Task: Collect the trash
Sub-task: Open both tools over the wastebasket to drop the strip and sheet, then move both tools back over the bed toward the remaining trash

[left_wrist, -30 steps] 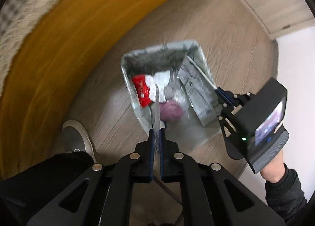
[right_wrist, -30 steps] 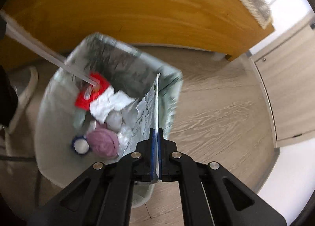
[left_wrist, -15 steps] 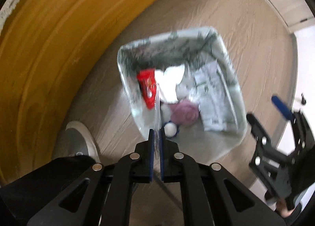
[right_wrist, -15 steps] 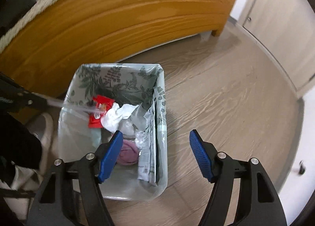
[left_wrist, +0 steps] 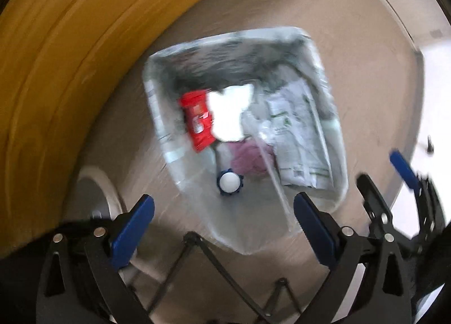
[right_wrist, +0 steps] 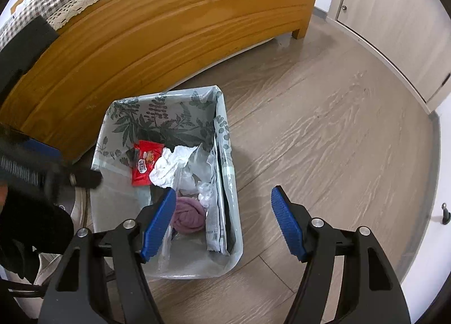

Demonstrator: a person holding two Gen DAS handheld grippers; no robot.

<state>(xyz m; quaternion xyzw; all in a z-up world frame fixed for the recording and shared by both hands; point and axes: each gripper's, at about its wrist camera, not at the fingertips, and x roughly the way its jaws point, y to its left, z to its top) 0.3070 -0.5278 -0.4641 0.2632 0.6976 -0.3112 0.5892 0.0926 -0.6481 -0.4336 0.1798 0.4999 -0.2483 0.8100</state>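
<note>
Wood-grain floor beside an orange wooden bed frame (right_wrist: 174, 42). Leaf-printed, plastic-lined trash bin (right_wrist: 222, 138) stands on it, holding a red snack wrapper (right_wrist: 145, 166), crumpled white tissue (right_wrist: 169, 167), purple cloth ball (right_wrist: 188, 216) and printed paper sheet (left_wrist: 298, 138). Both grippers, clamped on the liner a second ago, have let go: left gripper (left_wrist: 222, 221) is opening, right gripper (right_wrist: 222, 224) stands apart, both empty. Liner apparently seated; bin ready.

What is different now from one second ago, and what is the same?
Both tongs have let go of the bag's edge: the right tongs first, and the left tongs are opening now. The bag has dropped back around the trash. The red wrapper and paper stayed inside.
</note>
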